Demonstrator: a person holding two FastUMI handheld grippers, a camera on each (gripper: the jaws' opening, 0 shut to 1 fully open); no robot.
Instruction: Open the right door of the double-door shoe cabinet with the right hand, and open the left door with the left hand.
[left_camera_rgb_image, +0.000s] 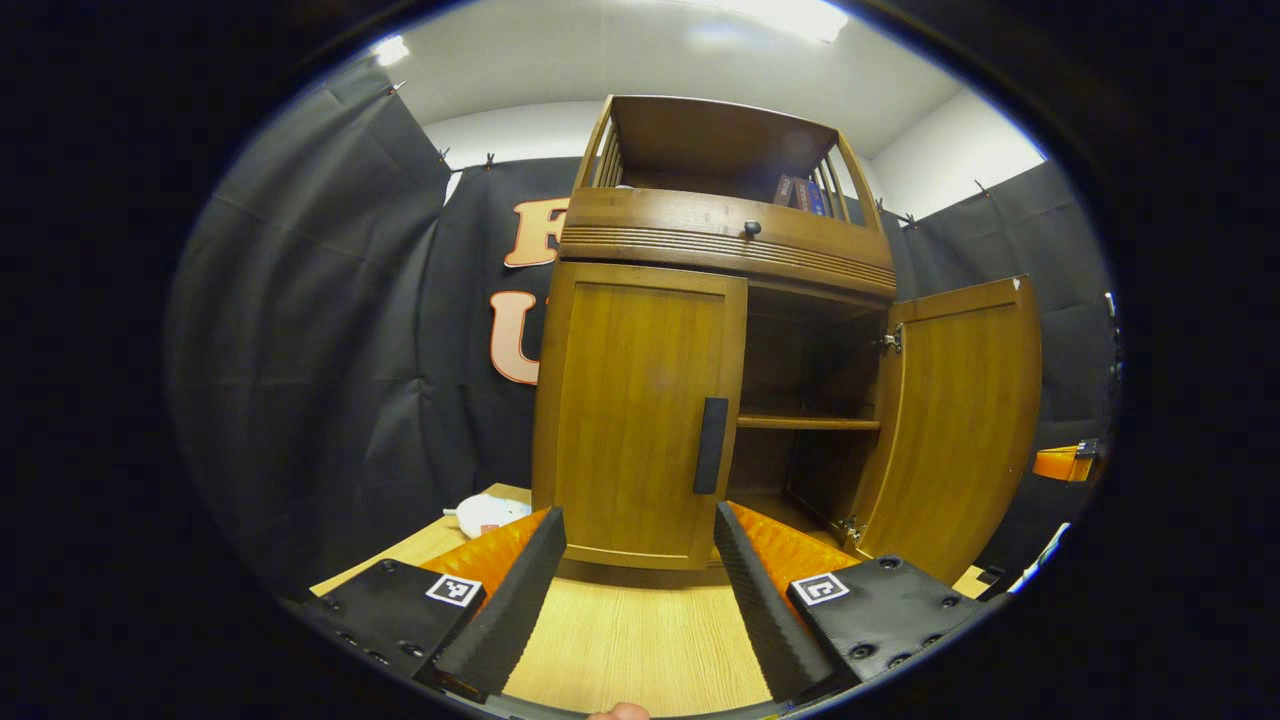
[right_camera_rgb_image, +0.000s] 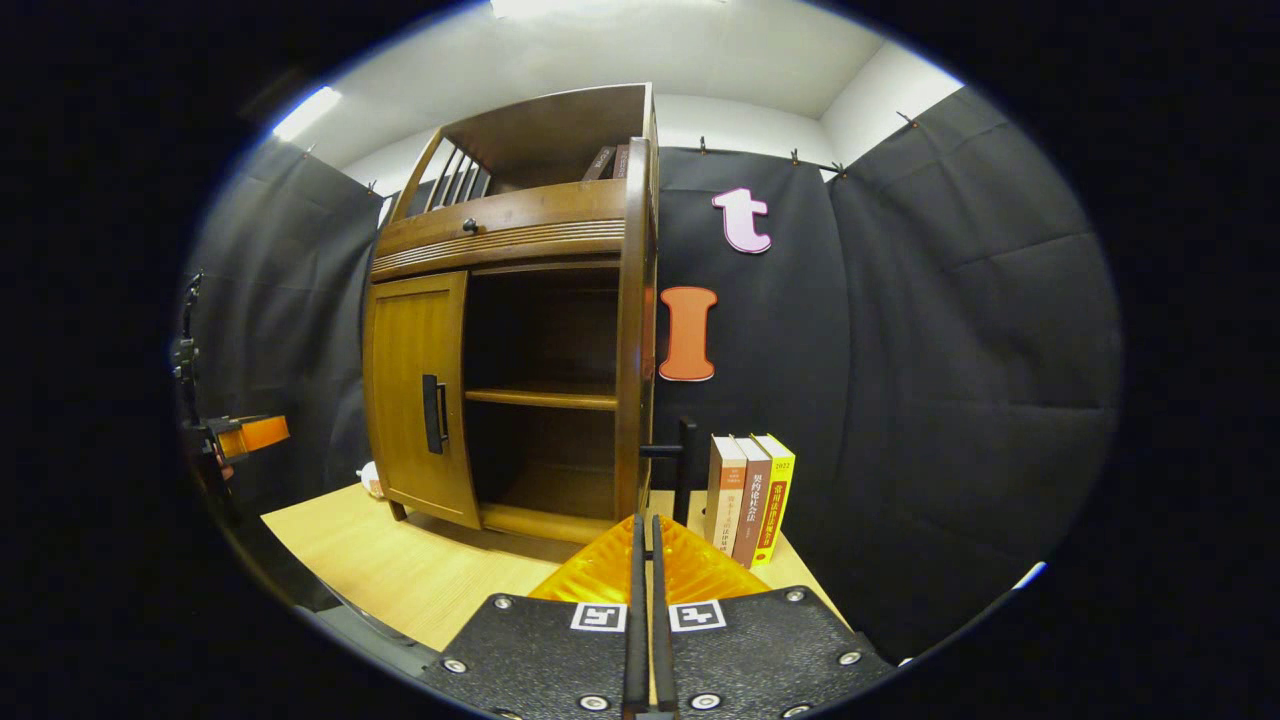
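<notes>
The wooden shoe cabinet (left_camera_rgb_image: 700, 240) stands on a light wood table. Its left door (left_camera_rgb_image: 640, 410) is closed, with a black vertical handle (left_camera_rgb_image: 711, 445) at its inner edge. My left gripper (left_camera_rgb_image: 635, 590) is open, low in front of that door and short of the handle, holding nothing. The right door (left_camera_rgb_image: 960, 420) is swung wide open, baring a shelf (left_camera_rgb_image: 808, 423). In the right gripper view that open door is edge-on, its handle (right_camera_rgb_image: 682, 455) sticking out to the right. My right gripper (right_camera_rgb_image: 645, 560) is shut and empty, just before the door's edge.
Three books (right_camera_rgb_image: 750, 495) stand upright on the table (right_camera_rgb_image: 400, 570) right of the cabinet, close to the open door. A small white object (left_camera_rgb_image: 490, 513) lies left of the cabinet's base. The other gripper shows far off as an orange body (left_camera_rgb_image: 1065, 463) (right_camera_rgb_image: 250, 433).
</notes>
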